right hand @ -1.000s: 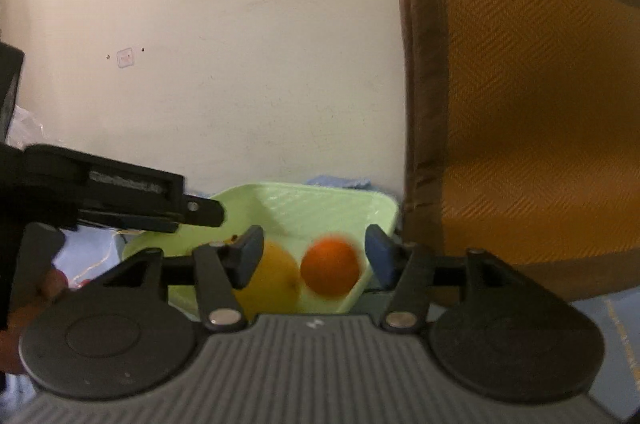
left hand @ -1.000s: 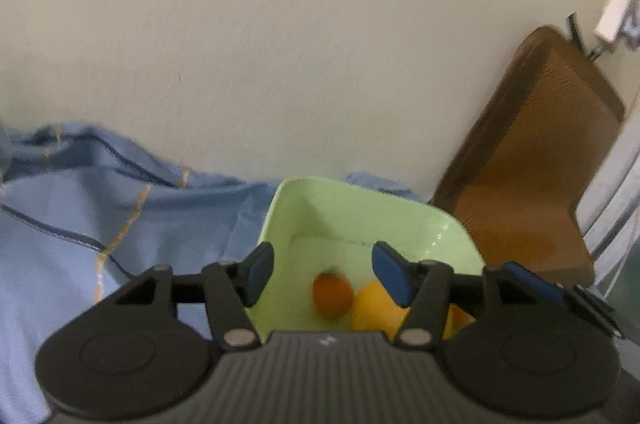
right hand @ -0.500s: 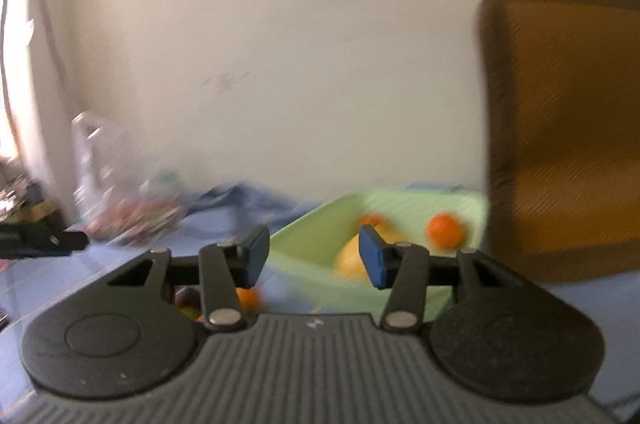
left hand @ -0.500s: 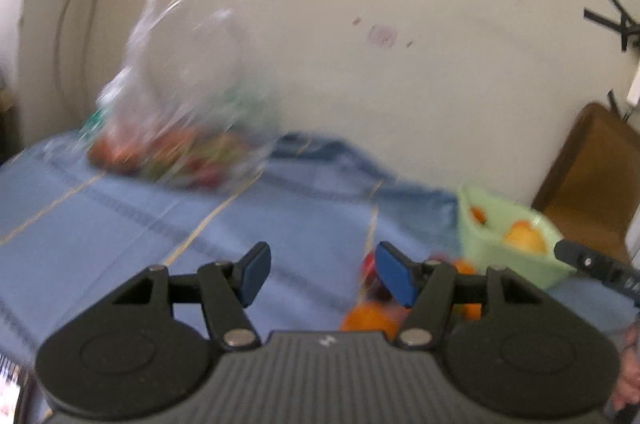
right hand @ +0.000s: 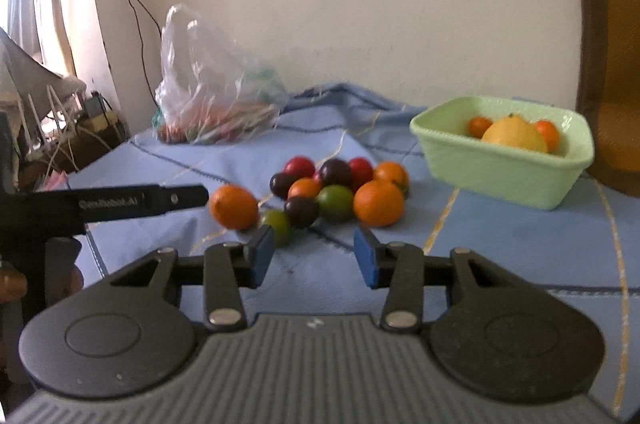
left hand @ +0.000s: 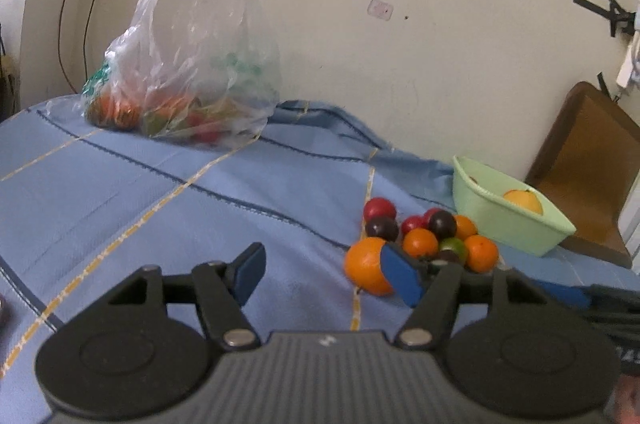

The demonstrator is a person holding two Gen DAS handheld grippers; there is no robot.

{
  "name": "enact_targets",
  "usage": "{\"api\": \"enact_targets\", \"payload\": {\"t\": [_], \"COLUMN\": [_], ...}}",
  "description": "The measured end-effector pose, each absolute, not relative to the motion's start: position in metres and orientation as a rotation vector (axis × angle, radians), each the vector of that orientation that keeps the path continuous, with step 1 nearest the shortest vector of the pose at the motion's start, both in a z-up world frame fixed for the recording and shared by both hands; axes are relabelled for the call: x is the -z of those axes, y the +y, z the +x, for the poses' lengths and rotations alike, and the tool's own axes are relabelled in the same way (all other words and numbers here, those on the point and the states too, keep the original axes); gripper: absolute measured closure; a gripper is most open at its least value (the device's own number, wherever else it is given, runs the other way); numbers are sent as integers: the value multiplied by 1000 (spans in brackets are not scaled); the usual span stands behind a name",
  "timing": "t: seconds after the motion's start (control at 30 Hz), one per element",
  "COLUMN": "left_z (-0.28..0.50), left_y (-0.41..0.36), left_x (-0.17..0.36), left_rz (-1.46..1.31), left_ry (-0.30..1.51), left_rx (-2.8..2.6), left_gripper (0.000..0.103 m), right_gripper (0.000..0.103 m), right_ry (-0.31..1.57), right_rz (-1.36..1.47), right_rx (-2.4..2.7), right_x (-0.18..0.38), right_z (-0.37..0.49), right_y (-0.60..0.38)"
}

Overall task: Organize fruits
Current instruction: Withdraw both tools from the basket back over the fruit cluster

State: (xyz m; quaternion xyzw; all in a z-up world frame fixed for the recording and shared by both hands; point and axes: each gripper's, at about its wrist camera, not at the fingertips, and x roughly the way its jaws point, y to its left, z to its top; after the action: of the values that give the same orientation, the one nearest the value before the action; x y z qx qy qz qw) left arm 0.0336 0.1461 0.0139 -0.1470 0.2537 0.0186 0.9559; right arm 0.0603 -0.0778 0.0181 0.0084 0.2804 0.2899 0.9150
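**Both tongs hang open over the desk, short of the fruit pile**

The left tongs (left hand: 322,274) hover with blue pads spread wide and nothing between them; the right-hand pad sits just in front of a large orange (left hand: 366,266) at the near edge of the fruit pile (left hand: 426,236). The right tongs (right hand: 314,256) are also parted and empty, pointing at the same pile (right hand: 326,190), with a green fruit (right hand: 278,224) just beyond the left pad. The pile is a tight cluster of oranges, dark plums, red and green fruits lying on the blue cloth (right hand: 500,236) that covers the desk. Behind and to the right stands a pale green tub (right hand: 500,164) holding a yellow fruit (right hand: 514,134) and two small oranges. Farther back, by the wall, a clear plastic bag (left hand: 184,72) of more fruit slumps on the cloth. A brown chair (right hand: 612,64) stands beside the tub.
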Motion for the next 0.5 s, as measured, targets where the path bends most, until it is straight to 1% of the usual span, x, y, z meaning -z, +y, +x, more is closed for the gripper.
{"api": "enact_targets", "payload": {"t": [0.2,0.5], "left_z": [30,31], "left_y": [145,149], "left_x": [-15,-15], "left_rz": [-303,-332], "left_ry": [503,505], "left_rx": [-20,-16], "left_gripper": [37,36], "right_gripper": [56,56], "right_ry": [628,646], "right_rz": [32,18], "right_rx": [-592,-583], "right_x": [-9,-5], "right_z": [57,57], "right_y": [-65,-54]}}
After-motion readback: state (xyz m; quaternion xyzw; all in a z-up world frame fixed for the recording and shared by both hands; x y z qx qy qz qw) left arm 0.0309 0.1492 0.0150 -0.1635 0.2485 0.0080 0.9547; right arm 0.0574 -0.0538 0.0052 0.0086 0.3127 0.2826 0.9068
